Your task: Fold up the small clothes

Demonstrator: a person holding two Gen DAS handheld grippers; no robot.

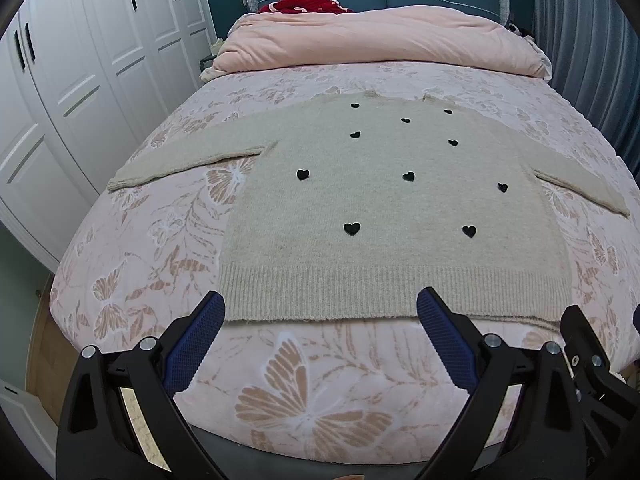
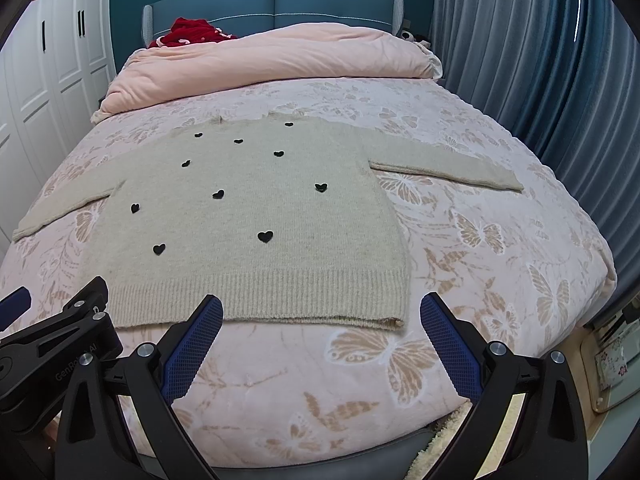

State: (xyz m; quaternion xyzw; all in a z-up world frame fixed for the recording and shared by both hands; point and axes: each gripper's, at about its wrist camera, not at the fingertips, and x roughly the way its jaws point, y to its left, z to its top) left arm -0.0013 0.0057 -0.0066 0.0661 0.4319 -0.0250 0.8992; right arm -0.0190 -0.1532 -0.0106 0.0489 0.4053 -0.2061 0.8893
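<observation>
A beige knit sweater (image 1: pixel 380 208) with small black hearts lies flat on the bed, both sleeves spread out to the sides and its ribbed hem nearest me. My left gripper (image 1: pixel 320 300) hovers open over the hem's left half, with nothing between its blue pads. In the right wrist view the same sweater (image 2: pixel 248 220) sits left of centre. My right gripper (image 2: pixel 320 304) is open above the hem's right corner, holding nothing. The right gripper's black frame (image 1: pixel 592 352) shows at the lower right of the left wrist view.
The bed (image 1: pixel 160 240) has a pink butterfly-print cover. A folded pink duvet (image 1: pixel 380 44) and a red garment (image 1: pixel 304 0) lie by the teal headboard. White wardrobe doors (image 1: pixel 80 80) stand on the left, and blue curtains (image 2: pixel 520 60) hang on the right.
</observation>
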